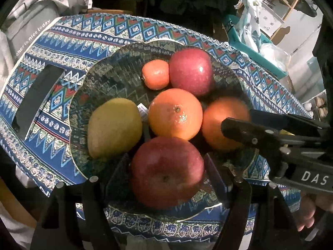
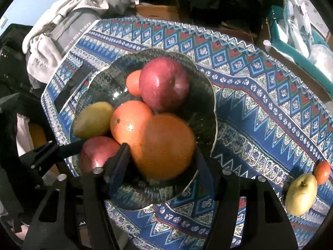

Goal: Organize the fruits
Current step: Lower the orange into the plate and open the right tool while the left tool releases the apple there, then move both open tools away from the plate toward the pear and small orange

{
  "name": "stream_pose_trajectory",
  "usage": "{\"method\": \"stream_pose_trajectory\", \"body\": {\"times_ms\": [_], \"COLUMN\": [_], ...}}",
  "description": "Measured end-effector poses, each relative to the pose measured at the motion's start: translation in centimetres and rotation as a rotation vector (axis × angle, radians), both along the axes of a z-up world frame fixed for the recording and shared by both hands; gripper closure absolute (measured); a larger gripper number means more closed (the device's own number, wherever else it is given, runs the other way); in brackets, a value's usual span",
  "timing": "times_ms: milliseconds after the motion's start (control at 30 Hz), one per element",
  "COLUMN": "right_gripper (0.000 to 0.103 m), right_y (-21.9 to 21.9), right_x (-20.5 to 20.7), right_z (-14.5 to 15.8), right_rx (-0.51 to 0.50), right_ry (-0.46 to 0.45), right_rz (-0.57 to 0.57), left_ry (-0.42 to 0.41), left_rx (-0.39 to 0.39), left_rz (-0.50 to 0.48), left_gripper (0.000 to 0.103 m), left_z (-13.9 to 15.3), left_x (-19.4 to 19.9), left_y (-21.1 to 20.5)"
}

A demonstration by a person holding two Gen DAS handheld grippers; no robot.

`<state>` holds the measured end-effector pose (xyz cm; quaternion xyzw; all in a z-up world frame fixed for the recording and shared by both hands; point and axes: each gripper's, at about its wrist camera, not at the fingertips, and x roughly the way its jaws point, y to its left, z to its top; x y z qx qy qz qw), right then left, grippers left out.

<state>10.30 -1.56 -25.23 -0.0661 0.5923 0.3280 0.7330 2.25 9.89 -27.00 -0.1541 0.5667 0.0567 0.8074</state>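
Observation:
A glass bowl (image 1: 100,79) (image 2: 204,104) on the patterned cloth holds two red apples, two oranges, a small tangerine (image 1: 155,74) and a yellow mango (image 1: 114,127). My left gripper (image 1: 166,173) has its fingers either side of the near red apple (image 1: 166,170), touching it. My right gripper (image 2: 162,158) is around the large orange (image 2: 164,145) at the bowl's right side; it also shows in the left wrist view (image 1: 220,123). The far apple (image 2: 164,83) and middle orange (image 1: 175,113) sit between.
A yellow-green apple (image 2: 301,195) and a small tangerine (image 2: 322,171) lie on the cloth (image 2: 260,125) to the right of the bowl. A black flat object (image 1: 37,100) lies left of the bowl. Grey clothing (image 2: 68,27) is piled behind the table.

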Motion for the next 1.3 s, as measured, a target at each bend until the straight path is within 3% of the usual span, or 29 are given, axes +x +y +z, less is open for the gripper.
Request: {"method": "stream_pose_trajectory", "body": {"times_ms": [300, 900, 1300], "right_gripper": [0.039, 0.039, 0.038], "right_y": [-1.0, -6.6, -11.2], "right_x": [-0.1, -0.8, -2.1], "right_z": [2.5, 12.1, 17.2], "right_rx": [0.02, 0.108, 0.098], "right_ry": [-0.07, -0.328, -0.479], "right_rz": [-0.035, -0.173, -0.25], "left_ry": [-0.063, -0.243, -0.361], "left_rx": [0.025, 0.108, 0.139], "left_rz": [0.003, -0.003, -0.087], "left_gripper": [0.027, 0.027, 0.022], "left_z": [2.2, 9.6, 14.2], "left_x": [0.2, 0.6, 0.5], "left_y": [-0.3, -1.3, -5.2]}}
